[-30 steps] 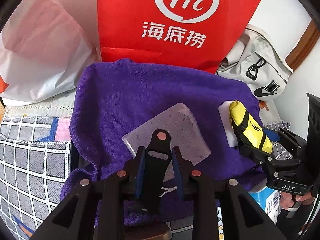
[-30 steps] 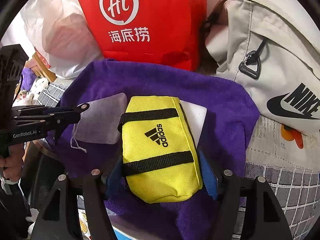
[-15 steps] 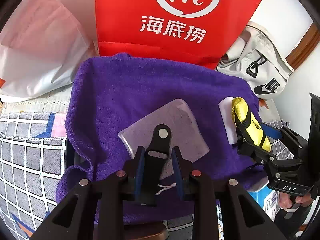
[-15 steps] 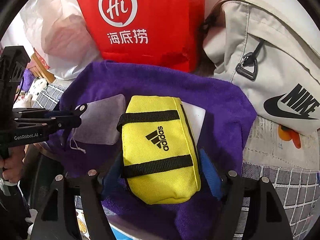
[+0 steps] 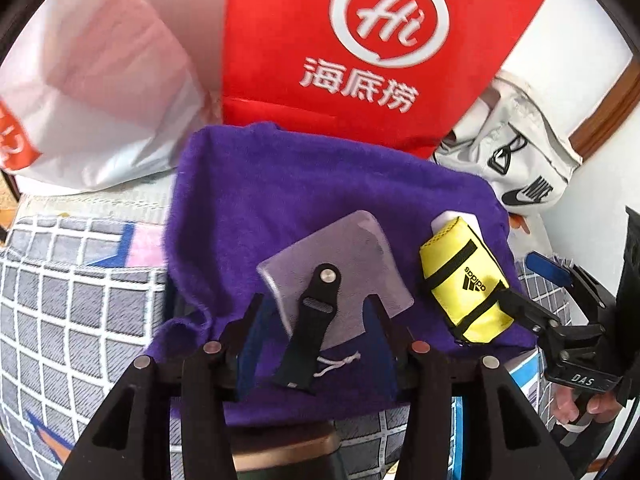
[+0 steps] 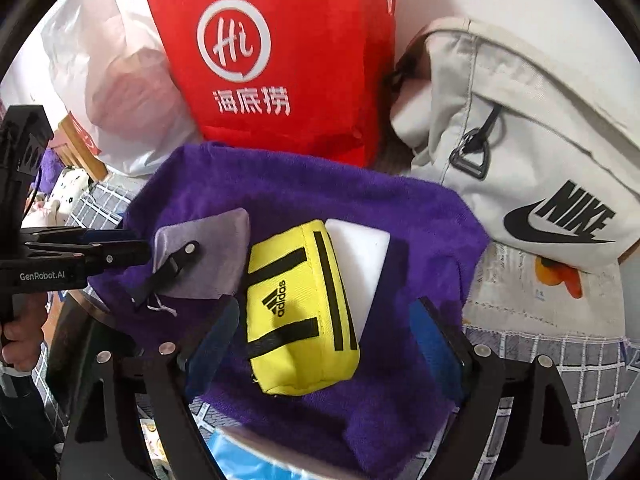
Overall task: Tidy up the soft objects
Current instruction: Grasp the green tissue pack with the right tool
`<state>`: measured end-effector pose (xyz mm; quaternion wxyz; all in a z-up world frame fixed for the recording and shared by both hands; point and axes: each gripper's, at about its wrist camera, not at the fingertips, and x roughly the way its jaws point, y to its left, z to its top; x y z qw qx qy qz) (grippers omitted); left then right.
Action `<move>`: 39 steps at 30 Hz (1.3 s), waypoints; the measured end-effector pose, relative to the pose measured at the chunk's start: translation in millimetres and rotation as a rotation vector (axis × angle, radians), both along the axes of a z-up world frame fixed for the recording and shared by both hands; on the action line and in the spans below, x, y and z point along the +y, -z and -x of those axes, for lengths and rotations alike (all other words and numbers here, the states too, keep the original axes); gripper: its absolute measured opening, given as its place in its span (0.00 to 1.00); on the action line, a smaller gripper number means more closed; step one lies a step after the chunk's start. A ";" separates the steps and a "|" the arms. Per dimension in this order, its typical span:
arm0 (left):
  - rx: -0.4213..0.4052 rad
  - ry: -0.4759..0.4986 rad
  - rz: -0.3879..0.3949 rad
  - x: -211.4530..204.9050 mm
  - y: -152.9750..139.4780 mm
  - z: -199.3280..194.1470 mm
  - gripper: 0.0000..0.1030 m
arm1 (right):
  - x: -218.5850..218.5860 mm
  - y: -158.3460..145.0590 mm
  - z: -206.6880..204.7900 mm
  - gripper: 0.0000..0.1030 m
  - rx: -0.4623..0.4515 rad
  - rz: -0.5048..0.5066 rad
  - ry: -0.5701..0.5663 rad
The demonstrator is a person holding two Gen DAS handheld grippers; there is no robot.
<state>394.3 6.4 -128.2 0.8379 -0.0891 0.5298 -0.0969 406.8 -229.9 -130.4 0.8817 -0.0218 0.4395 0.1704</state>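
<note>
Pouch (image 6: 298, 312) and grey bag (image 5: 340, 276) lie side by side on the towel (image 5: 280, 200), set down to release. Both grippers, left (image 5: 316, 340) and right (image 6: 332, 344), are opening, fingers off them.

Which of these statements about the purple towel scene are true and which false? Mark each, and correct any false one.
1. The yellow pouch lies on the purple towel. True.
2. The white block sits on top of the yellow pouch. False: the pouch leans over the block.
3. The grey pouch has a black strap. True.
4. The red bag lies flat on the towel. False: it stands behind it.
5. The right gripper clamps the yellow pouch. False: its jaws are opening, clear of it.
</note>
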 end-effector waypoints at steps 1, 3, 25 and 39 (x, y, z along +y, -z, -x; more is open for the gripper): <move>-0.009 -0.009 0.001 3.3 -4.2 3.9 0.45 | -1.4 -3.4 3.1 0.85 -0.005 -0.006 0.005; -0.023 -0.024 -0.003 9.3 -12.5 11.3 0.45 | -4.5 -12.2 12.1 0.85 -0.015 -0.025 0.014; -0.165 -0.116 -0.012 56.4 -57.8 176.2 0.45 | 11.6 -37.8 181.5 0.84 -0.065 -0.159 -0.051; -0.068 -0.100 0.045 78.2 10.1 221.9 0.45 | 98.5 24.6 202.6 0.71 0.035 0.142 -0.281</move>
